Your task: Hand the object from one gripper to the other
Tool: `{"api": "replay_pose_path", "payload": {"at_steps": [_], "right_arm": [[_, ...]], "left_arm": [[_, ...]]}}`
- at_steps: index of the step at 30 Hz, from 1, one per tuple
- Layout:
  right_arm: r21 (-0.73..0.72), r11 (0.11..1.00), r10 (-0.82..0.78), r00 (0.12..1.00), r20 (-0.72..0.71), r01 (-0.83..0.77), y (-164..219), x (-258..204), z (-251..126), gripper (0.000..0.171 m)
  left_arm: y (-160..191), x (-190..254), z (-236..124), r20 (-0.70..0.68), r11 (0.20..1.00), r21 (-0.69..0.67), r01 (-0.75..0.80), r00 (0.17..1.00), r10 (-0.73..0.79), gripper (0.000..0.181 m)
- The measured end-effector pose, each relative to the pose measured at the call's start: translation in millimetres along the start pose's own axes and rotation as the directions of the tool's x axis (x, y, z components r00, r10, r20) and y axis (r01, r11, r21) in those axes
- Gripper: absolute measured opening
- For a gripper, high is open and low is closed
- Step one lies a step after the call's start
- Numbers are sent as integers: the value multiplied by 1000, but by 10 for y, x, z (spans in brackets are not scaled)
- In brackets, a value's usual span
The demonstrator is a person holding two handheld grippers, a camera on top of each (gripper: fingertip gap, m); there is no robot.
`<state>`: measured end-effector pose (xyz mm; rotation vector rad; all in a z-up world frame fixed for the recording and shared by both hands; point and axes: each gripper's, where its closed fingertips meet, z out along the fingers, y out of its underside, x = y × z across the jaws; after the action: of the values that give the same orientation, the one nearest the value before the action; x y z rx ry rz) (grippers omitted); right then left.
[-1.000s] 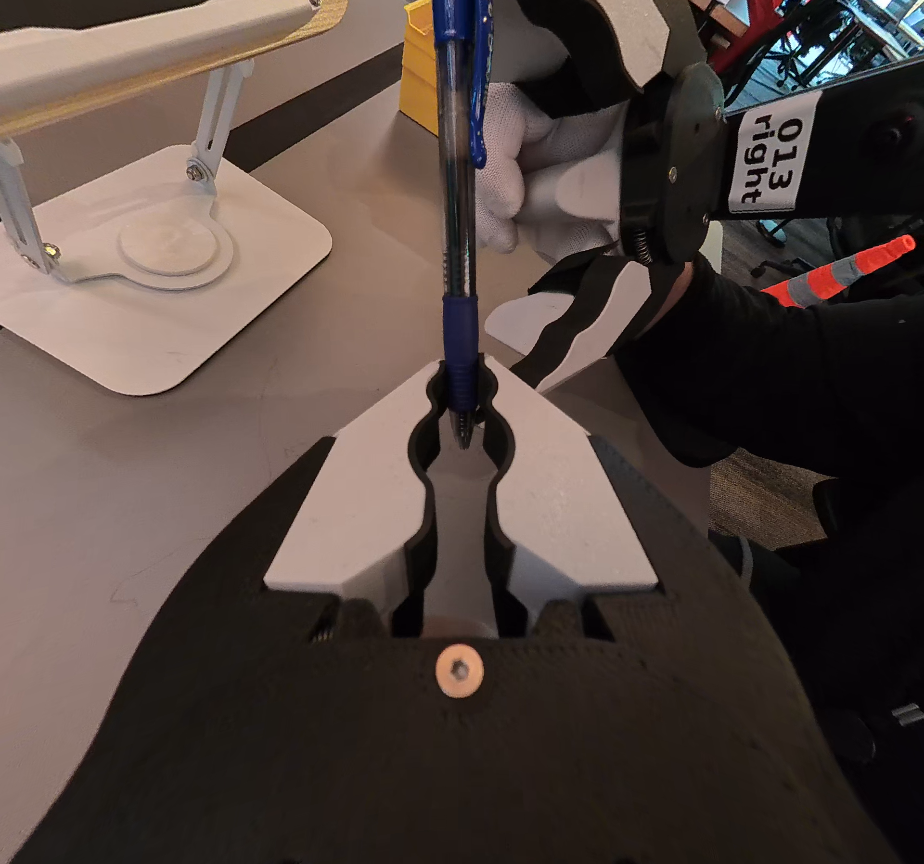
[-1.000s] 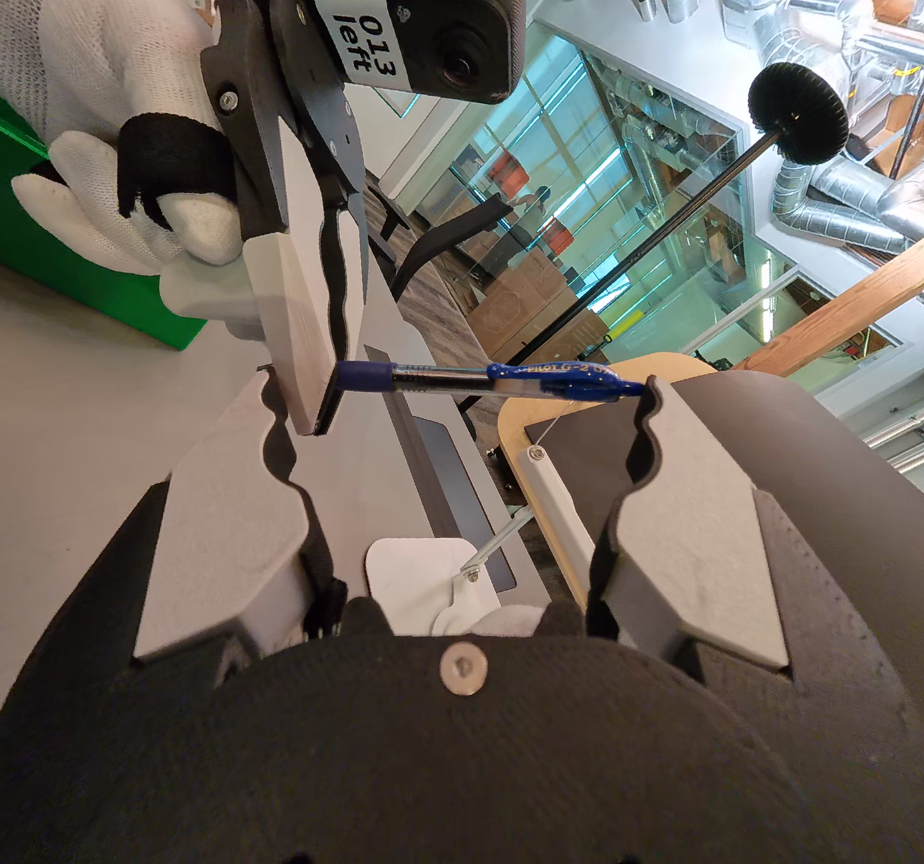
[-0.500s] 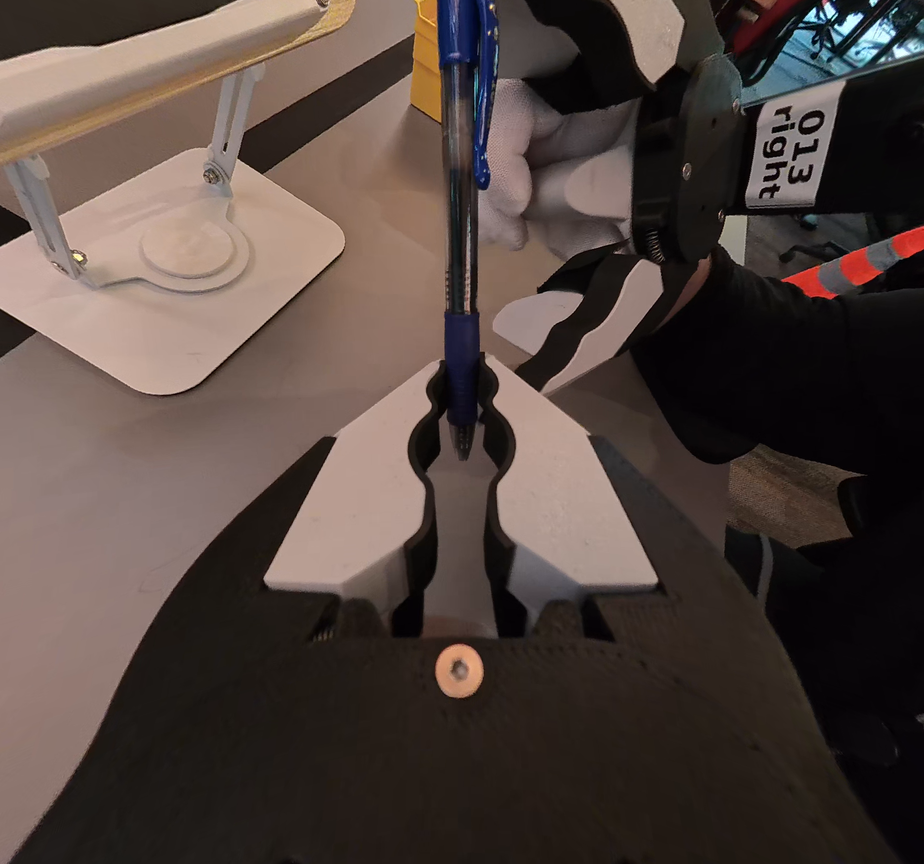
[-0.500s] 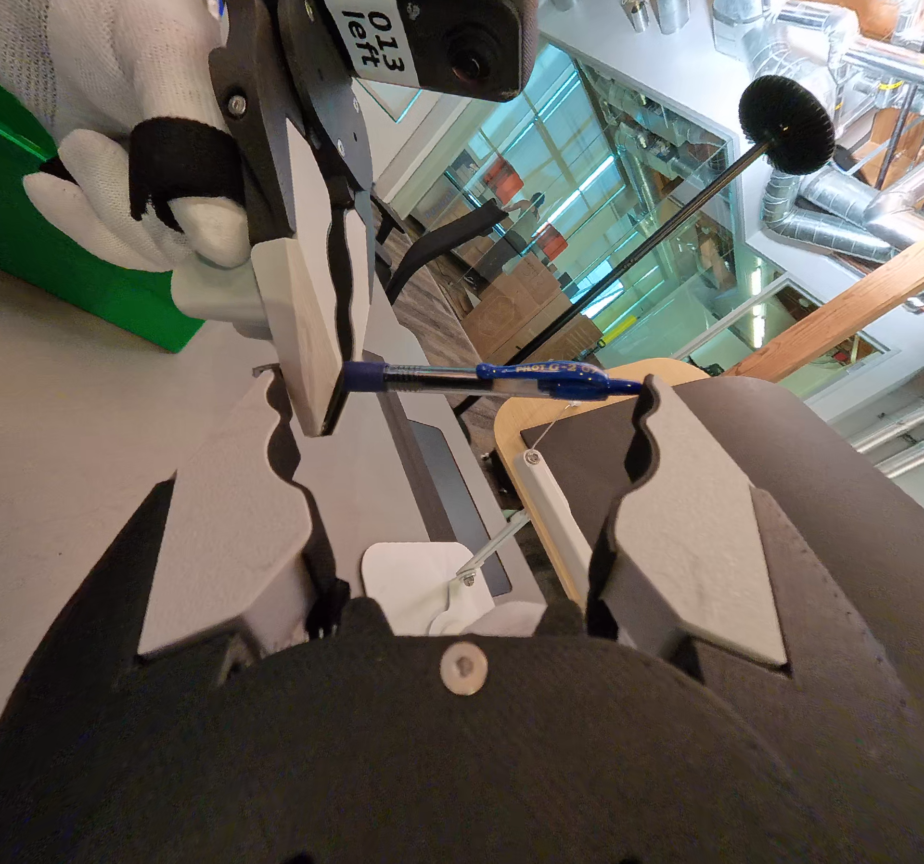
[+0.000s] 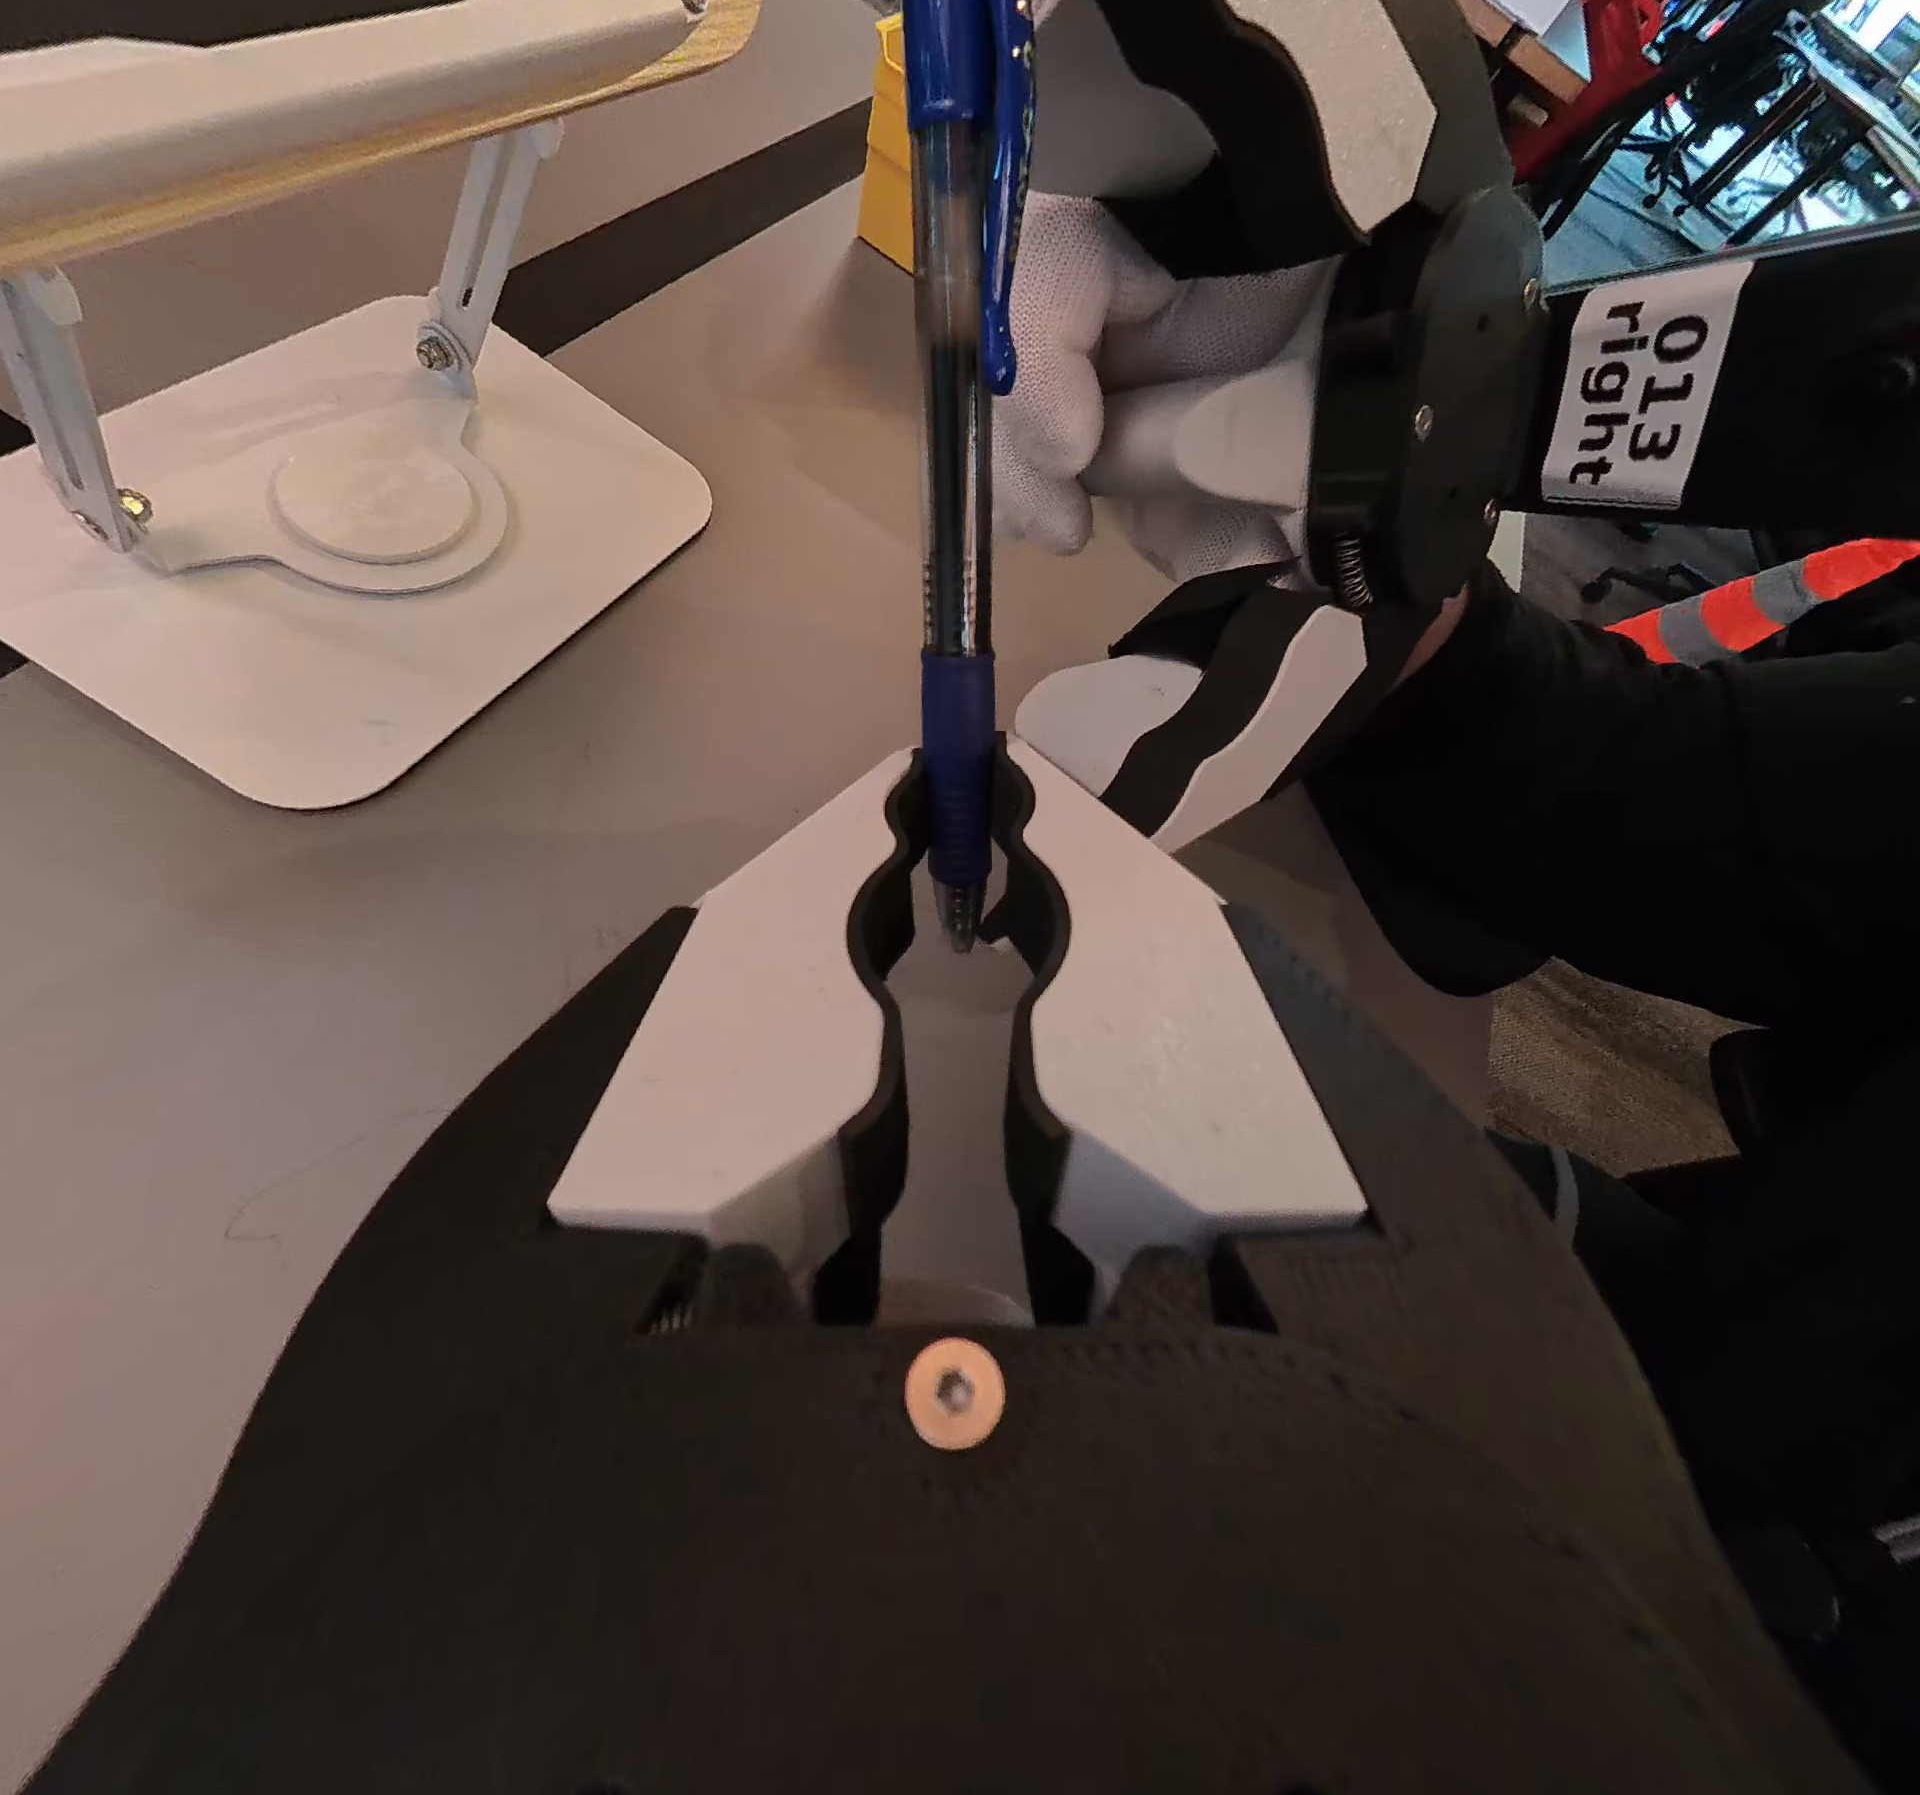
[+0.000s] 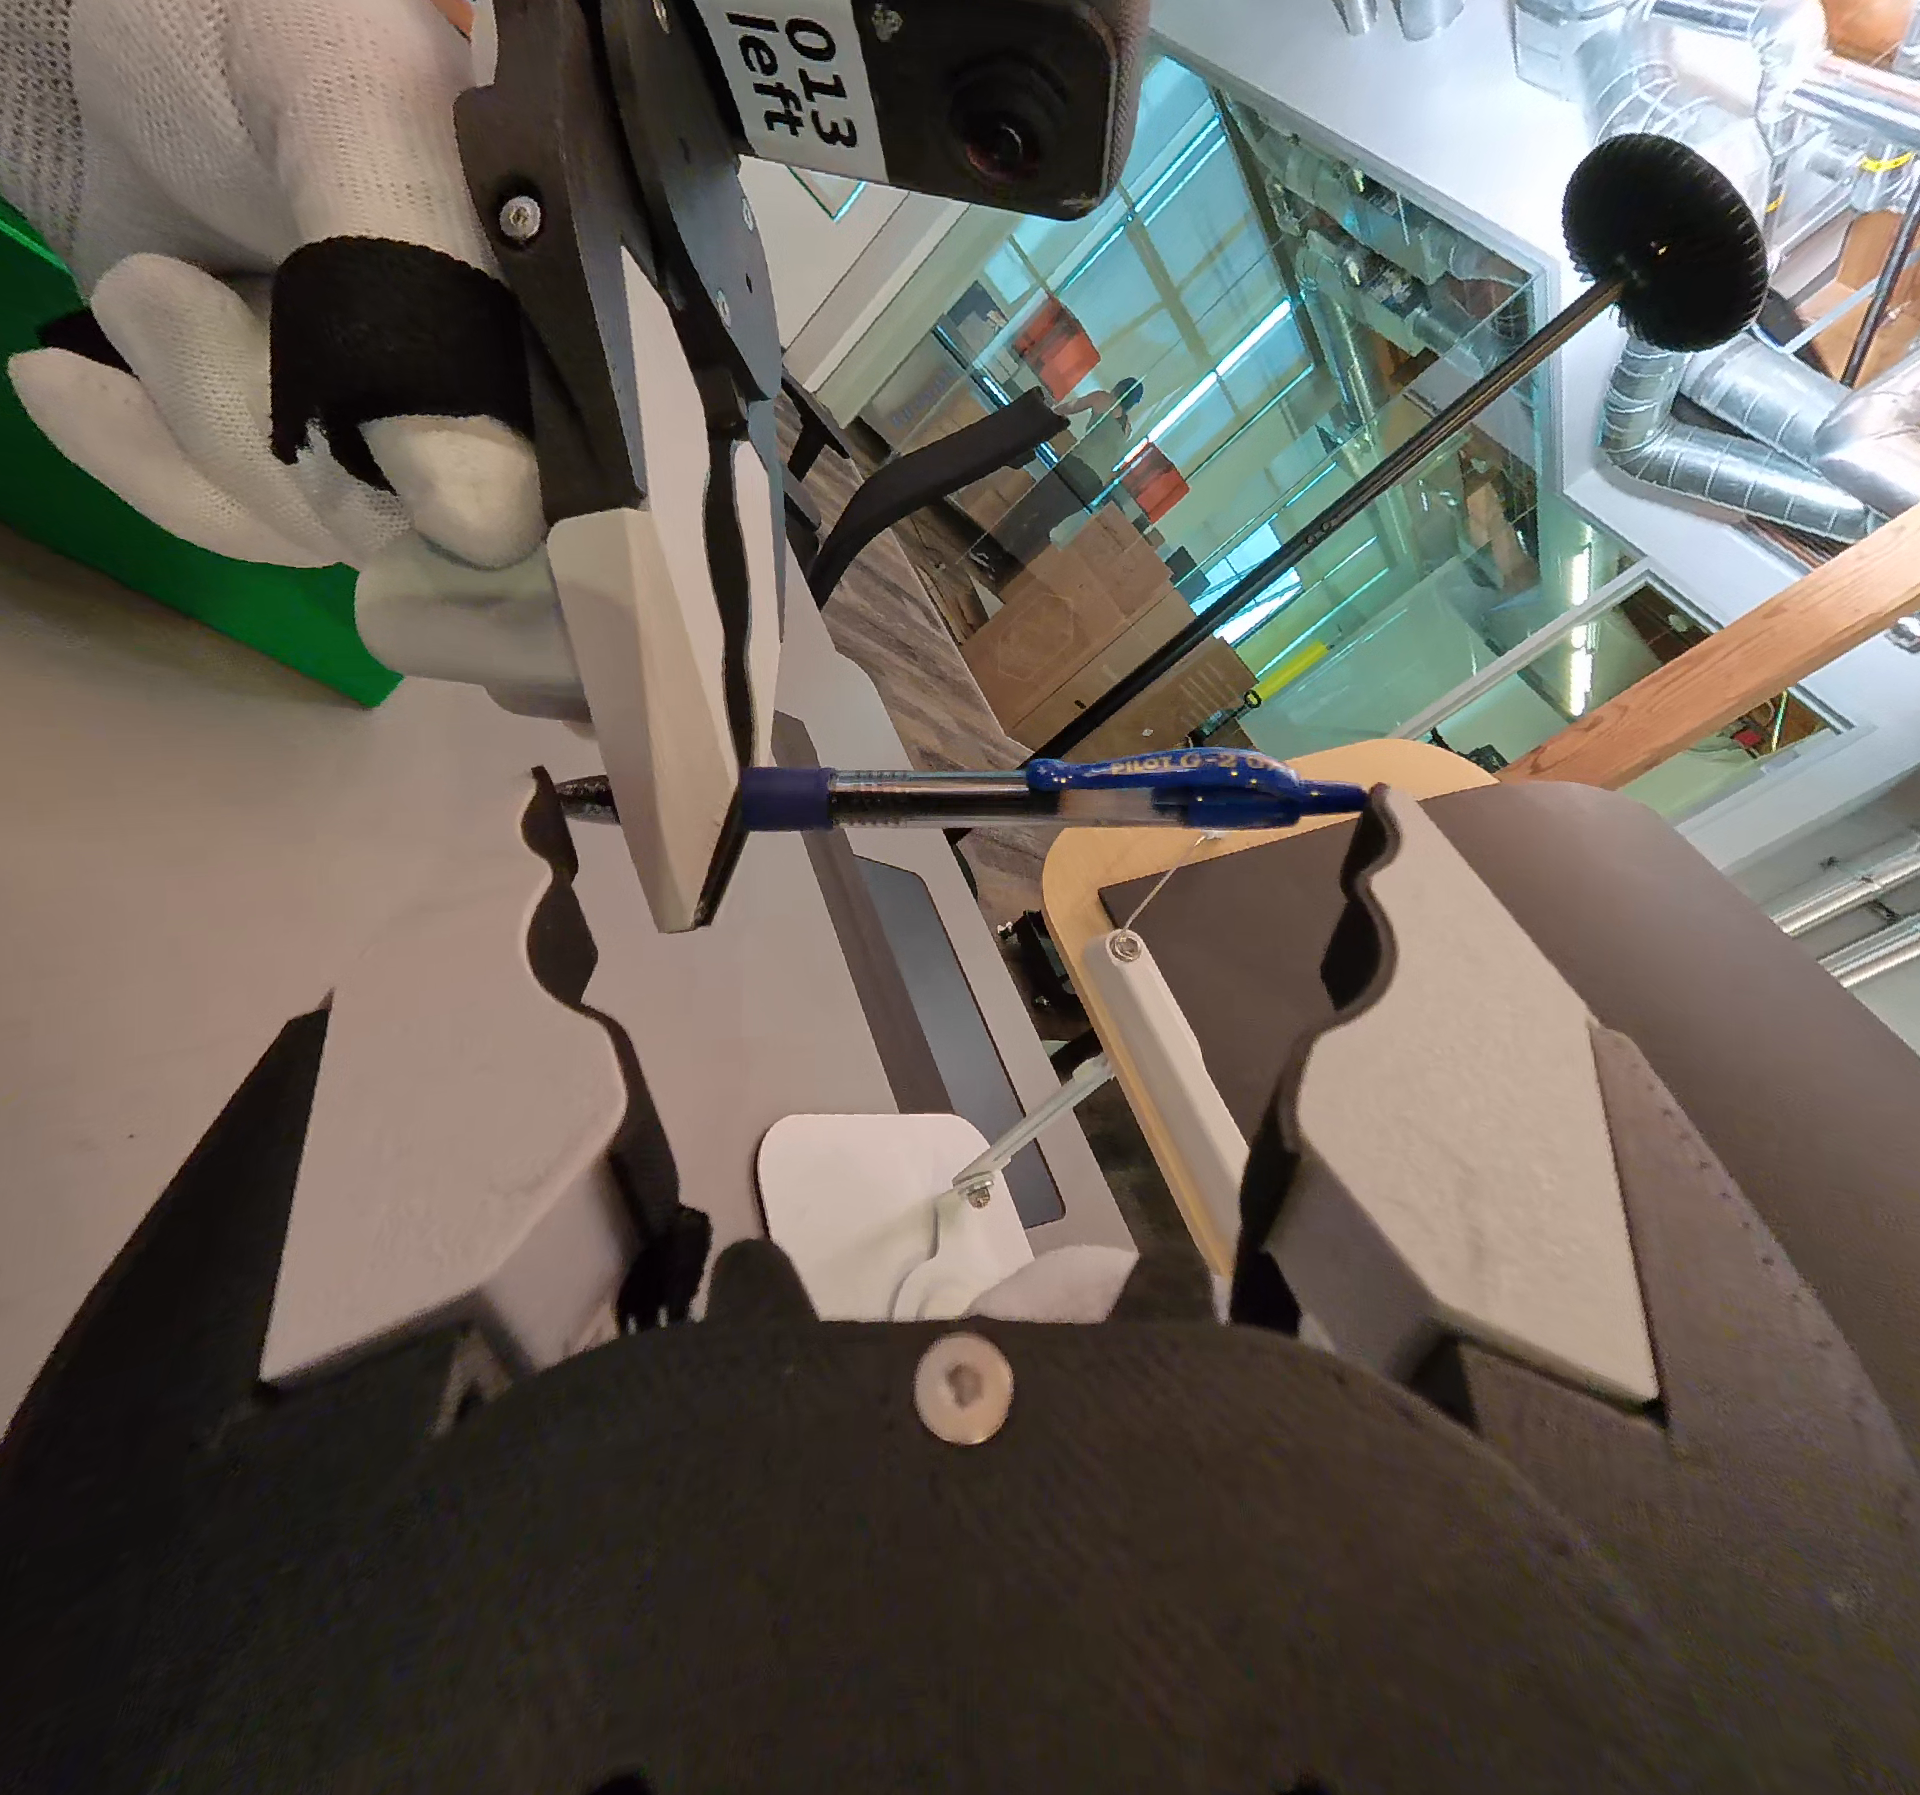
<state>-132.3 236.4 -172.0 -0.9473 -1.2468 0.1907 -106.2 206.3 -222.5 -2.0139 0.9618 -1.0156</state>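
Little has moved: left tongs [image 5: 958, 815] stay clenched on the pen [image 5: 961, 415], right tongs [image 6: 956, 841] spread wide around it.

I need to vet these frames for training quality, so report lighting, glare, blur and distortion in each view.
Left wrist view: even indoor light, soft shadows on the grey table, blue pen sharp, fisheye bending the edges. Right wrist view: bright windows behind, mild glare, the pen crisp, strong wide-angle curvature, the view's own fingers slightly soft.

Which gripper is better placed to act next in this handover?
Right. The left gripper is already shut on the blue-capped clear pen; the right gripper stands open with its fingers either side of the pen, so it likely closes next.
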Motion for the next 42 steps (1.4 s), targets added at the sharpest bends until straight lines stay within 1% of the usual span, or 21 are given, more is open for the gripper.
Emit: {"api": "replay_pose_path", "payload": {"at_steps": [5,16,35,42], "right_arm": [[-7,1000,-28,1000,-3,28,18,-4,-2,147],[-13,999,-37,999,-15,37,18,-4,13,150],[-11,999,-45,999,-21,45,11,18,2,147],[2,999,-52,997,-60,52,-25,67,-5,149]], "left_arm": [[-17,18,-1,-10,1000,2,2,1000,-1,8],[-23,39,5,-18,1000,5,9,1000,-9,8],[-46,38,2,-13,1000,13,1,1000,-1,9],[-95,45,-23,-7,998,59,9,1000,-8,9]]}}
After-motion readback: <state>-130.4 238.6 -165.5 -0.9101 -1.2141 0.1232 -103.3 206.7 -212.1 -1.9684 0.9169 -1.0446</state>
